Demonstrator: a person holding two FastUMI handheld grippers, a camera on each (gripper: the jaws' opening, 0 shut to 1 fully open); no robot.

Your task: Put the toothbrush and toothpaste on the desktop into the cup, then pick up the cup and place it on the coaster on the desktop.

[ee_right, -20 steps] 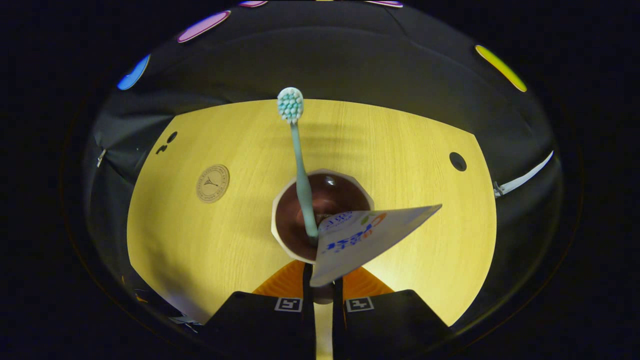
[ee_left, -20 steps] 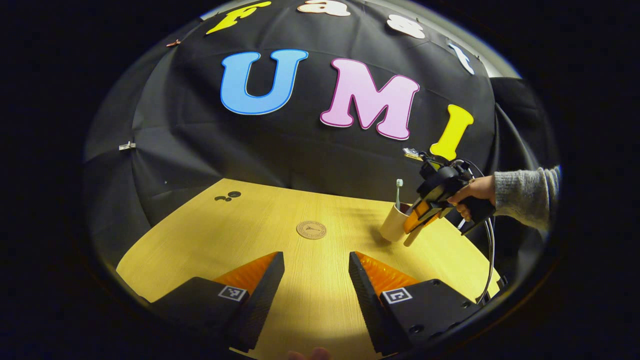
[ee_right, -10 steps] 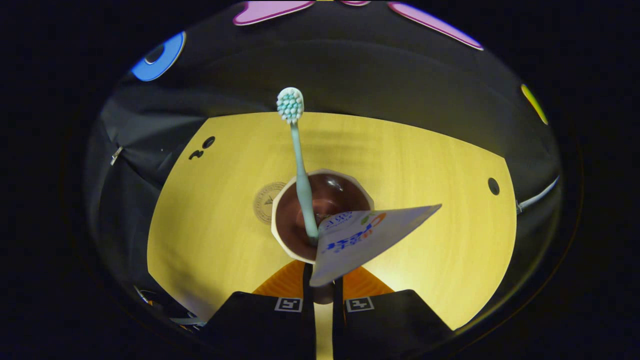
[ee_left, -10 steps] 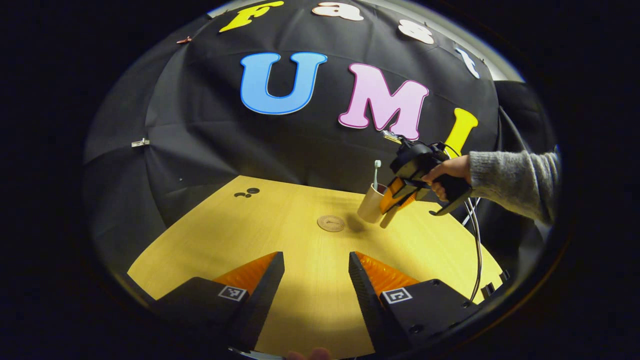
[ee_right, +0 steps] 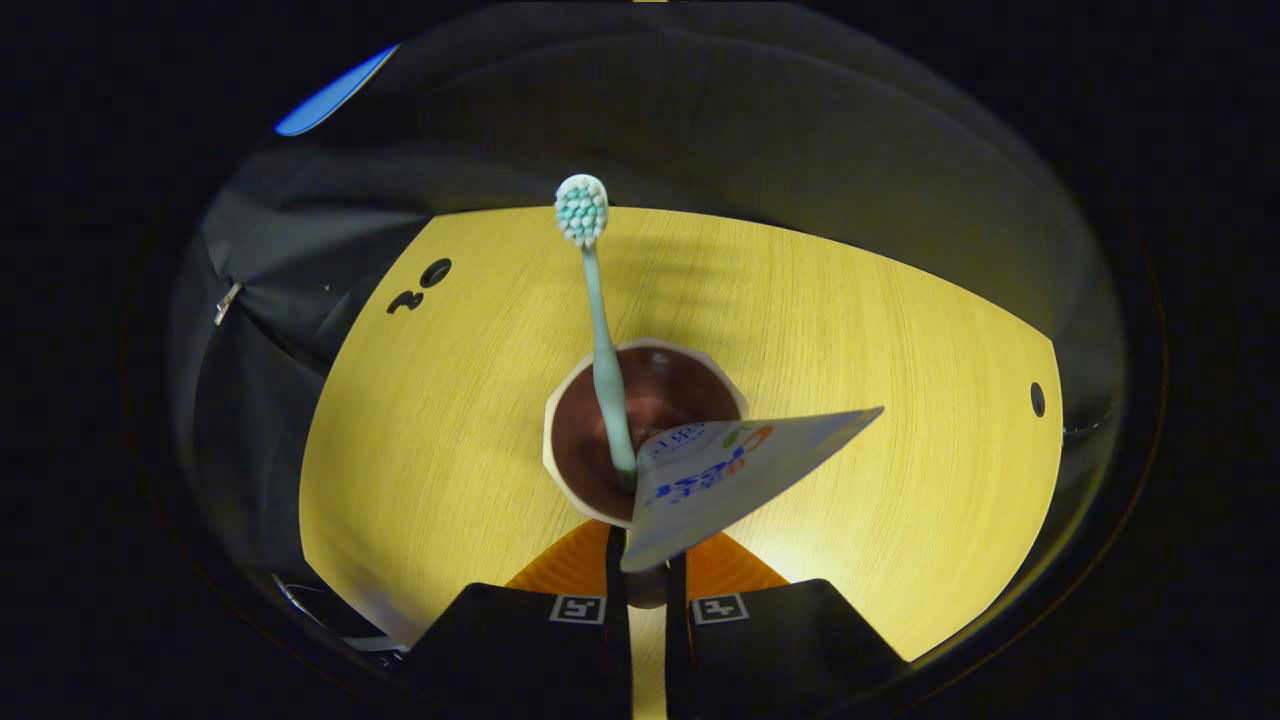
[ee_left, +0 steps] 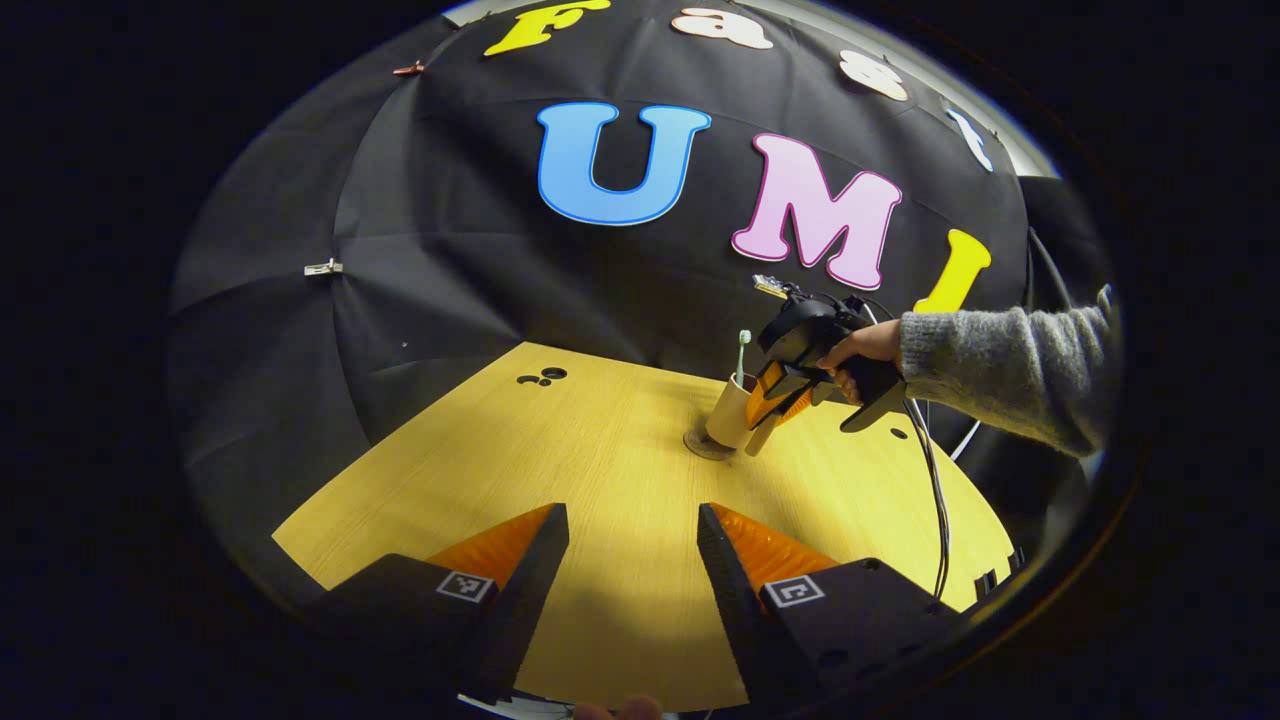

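My right tool [ee_right: 640,585] was pressed on the near wall of the cup [ee_right: 645,430], its fingers nearly together with the rim pinched between them. The toothbrush [ee_right: 598,320] stood in the cup, head up and leaning away from me, and the toothpaste [ee_right: 725,470] sat beside it with its flat end sticking out over the rim to the tool's right. So I judged the loading done. From my left tool [ee_left: 632,560], which hung spread and empty over the surface [ee_left: 560,450], I saw the cup ahead and to the right, in the right tool's grip, right over the coaster [ee_left: 700,447], whose edge peeked out under its base. I could not tell whether the cup had touched down. What remained, I judged, was seating it, letting go and backing off.
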